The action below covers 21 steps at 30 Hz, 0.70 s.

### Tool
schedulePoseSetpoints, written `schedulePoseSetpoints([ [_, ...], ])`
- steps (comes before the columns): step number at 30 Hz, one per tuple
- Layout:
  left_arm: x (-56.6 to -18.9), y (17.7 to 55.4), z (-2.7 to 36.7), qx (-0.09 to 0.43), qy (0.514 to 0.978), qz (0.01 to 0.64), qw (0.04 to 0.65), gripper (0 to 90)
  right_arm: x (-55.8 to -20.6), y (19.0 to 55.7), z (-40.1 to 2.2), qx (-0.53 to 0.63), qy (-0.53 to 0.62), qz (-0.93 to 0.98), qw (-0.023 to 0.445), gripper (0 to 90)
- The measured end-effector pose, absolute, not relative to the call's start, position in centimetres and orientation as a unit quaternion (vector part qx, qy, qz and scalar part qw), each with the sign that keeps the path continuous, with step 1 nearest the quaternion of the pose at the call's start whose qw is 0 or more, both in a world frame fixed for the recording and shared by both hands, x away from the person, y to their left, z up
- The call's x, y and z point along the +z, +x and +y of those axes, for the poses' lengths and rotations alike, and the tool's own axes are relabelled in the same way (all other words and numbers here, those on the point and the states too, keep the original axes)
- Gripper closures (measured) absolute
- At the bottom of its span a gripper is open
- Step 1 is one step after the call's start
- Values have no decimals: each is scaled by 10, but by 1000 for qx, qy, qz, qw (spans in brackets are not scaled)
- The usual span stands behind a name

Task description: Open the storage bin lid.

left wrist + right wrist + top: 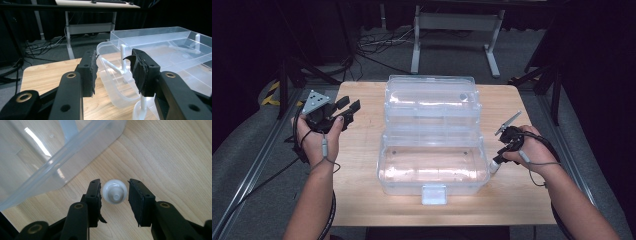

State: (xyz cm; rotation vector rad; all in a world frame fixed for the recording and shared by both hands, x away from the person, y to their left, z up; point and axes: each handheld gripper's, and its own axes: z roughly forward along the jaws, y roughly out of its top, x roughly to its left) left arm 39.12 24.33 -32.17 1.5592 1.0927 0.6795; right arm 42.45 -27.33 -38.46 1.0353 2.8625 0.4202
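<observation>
One clear plastic tiered organiser box (432, 145) stood open mid-table: light, rigid, slippery; best gripped by rim. Left gripper (113, 72) gaped empty; right gripper (114, 195) straddled small white knob (114, 191), unclamped.

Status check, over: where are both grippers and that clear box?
Left hand-held gripper open, beside clear box. Right hand-held gripper open around white knob. Nothing blocking.

A white metal frame (457, 30) stands on the grey floor (377, 70) beyond the tabletop's (362, 200) far edge, with loose black cables (377, 45) lying to its left. Black-and-yellow striped tape (271, 92) marks the floor off the far left corner.
</observation>
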Motion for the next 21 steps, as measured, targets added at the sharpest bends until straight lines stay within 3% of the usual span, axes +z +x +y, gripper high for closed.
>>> schedulePoseSetpoints([
  [21, -323, 393, 244, 280, 655, 460, 530, 553, -400, 430, -269, 95, 329, 939, 23, 690],
])
